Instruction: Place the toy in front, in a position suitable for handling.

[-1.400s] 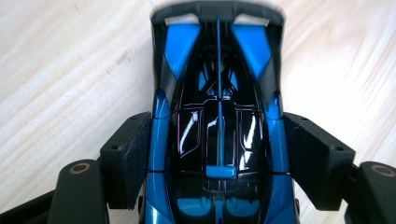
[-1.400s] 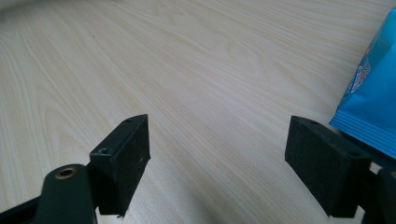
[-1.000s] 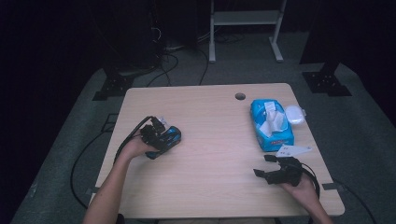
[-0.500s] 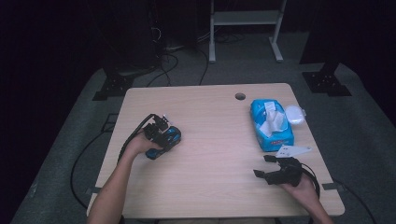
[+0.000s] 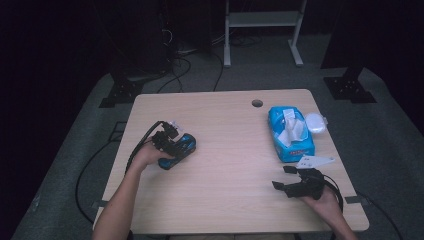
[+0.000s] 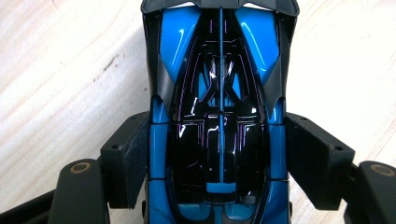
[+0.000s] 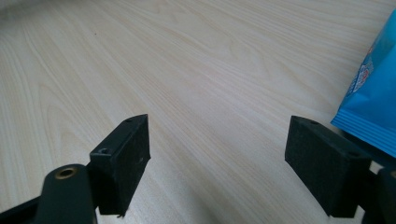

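left gripper view: toy car (image 6: 219,121) lengthwise between clamped jaws, nose pointing away; right gripper (image 7: 219,158) jaws apart.

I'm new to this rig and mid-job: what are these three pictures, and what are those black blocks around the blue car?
No robot arm here: a person holds a two-jaw gripper in each hand. The high view looks down on the table. Each gripper view comes from a camera riding on that gripper, looking along its black jaws; those are the blocks you see.

The left gripper has the blue toy car between its jaws, pads against the car's sides; they have just been closing a little. The right gripper rests near the table's front right with its jaws open and empty. Beyond it lies a blue wipes pack with a small white lid beside it.
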A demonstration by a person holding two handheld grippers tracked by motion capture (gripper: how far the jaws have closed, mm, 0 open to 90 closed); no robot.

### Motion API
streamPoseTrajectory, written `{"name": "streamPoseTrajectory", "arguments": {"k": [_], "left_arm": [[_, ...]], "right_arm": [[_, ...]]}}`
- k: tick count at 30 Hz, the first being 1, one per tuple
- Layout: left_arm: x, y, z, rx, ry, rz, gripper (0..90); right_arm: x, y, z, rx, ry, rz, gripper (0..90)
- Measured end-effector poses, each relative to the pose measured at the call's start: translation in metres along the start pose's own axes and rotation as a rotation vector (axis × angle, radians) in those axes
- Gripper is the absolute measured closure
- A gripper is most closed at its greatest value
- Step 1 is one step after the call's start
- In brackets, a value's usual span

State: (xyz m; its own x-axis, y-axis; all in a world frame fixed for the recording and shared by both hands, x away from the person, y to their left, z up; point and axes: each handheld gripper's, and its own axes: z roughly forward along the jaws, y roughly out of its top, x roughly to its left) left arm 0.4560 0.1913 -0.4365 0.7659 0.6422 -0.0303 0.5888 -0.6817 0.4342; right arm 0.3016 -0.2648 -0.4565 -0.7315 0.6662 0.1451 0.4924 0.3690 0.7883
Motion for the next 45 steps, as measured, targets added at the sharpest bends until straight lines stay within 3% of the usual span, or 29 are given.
{"name": "streamPoseTrajectory", "arguments": {"k": [10,13,14,15,16,20,25,33,40,45], "left_arm": [[-0.007,0.004,-0.015,-0.077,-0.010,0.025,27.8],[-0.018,0.009,-0.020,-0.105,-0.019,0.051,27.8],[-0.029,0.013,-0.020,-0.123,-0.033,0.076,27.8],[-0.029,0.013,-0.020,-0.123,-0.033,0.076,27.8],[-0.040,0.018,-0.018,-0.137,-0.048,0.101,27.8],[-0.056,0.026,-0.011,-0.150,-0.071,0.130,27.8],[-0.087,0.039,0.006,-0.154,-0.129,0.192,27.8],[-0.121,0.048,0.022,-0.132,-0.153,0.253,28.1],[-0.134,0.051,0.032,-0.098,-0.164,0.290,28.3],[-0.139,0.050,0.039,-0.091,-0.166,0.295,28.7]], "right_arm": [[-0.001,0.000,0.000,0.000,-0.003,0.000,21.1],[-0.001,0.001,0.000,-0.005,-0.005,0.003,21.1],[-0.001,0.001,-0.001,-0.012,-0.008,0.001,21.1],[-0.001,0.002,-0.001,-0.012,-0.009,0.001,21.1],[-0.001,0.002,-0.002,-0.012,-0.009,0.001,21.1],[-0.001,0.002,-0.001,-0.012,-0.008,0.000,21.1],[-0.003,0.001,-0.004,-0.022,-0.015,0.006,21.1],[-0.005,0.002,-0.008,-0.041,-0.024,0.010,21.1],[-0.005,0.003,-0.009,-0.041,-0.029,0.013,21.1],[-0.006,0.011,-0.015,-0.081,-0.073,0.002,21.5]]}}
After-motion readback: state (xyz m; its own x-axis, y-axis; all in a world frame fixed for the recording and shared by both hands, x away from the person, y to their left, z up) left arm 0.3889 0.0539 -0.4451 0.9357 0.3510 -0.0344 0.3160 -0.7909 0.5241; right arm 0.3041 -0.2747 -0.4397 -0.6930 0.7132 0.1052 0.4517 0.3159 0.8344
